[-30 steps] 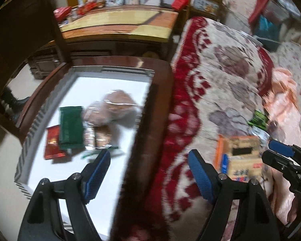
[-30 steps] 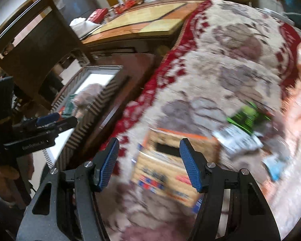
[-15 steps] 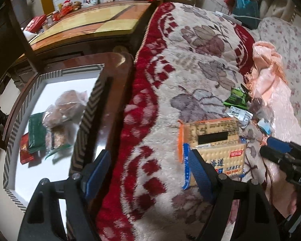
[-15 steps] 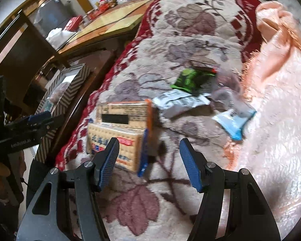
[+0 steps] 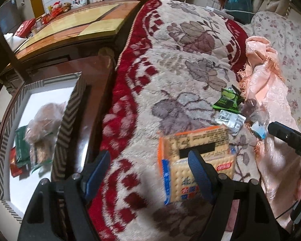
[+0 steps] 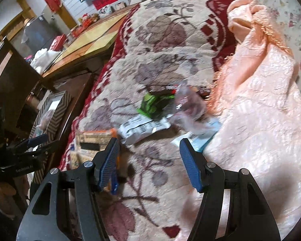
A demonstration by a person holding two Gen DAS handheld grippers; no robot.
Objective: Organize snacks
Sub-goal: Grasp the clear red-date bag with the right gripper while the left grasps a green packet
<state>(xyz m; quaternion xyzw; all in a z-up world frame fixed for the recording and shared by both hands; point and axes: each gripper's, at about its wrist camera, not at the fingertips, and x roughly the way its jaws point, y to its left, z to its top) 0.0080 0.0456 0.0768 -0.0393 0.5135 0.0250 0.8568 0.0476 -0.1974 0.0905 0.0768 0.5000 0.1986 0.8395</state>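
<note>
Nearest the left tongs [image 5: 148,172], on the plush floral blanket [image 5: 190,46] of the bed, lies the cracker pack [image 5: 196,152], flat, printed face up, an orange-edged packet partly over a blue-edged one. Left tongs spread wide, empty, one blue pad overlapping the pack's near edge in view; contact cannot be told. Right tongs [image 6: 148,164] likewise spread and empty, hovering above the blanket between the crackers and the loose wrappers. Judgement: the pack is light, fairly stiff across its short side, contents brittle; pinch across the narrow width near the middle, gently. Film looks slick, and the soft pile gives underneath, so press down a little before closing. Just beyond: white sachet [image 6: 142,129], green packet [image 6: 153,105], a clear crinkly bag [image 6: 188,108], a pale blue wrapper [image 6: 204,138], all thin, limp, best taken by an edge. Pink cloth [image 6: 260,92] borders them. Farther left, the tray [image 5: 70,112] on the low table already holds several snacks.
</note>
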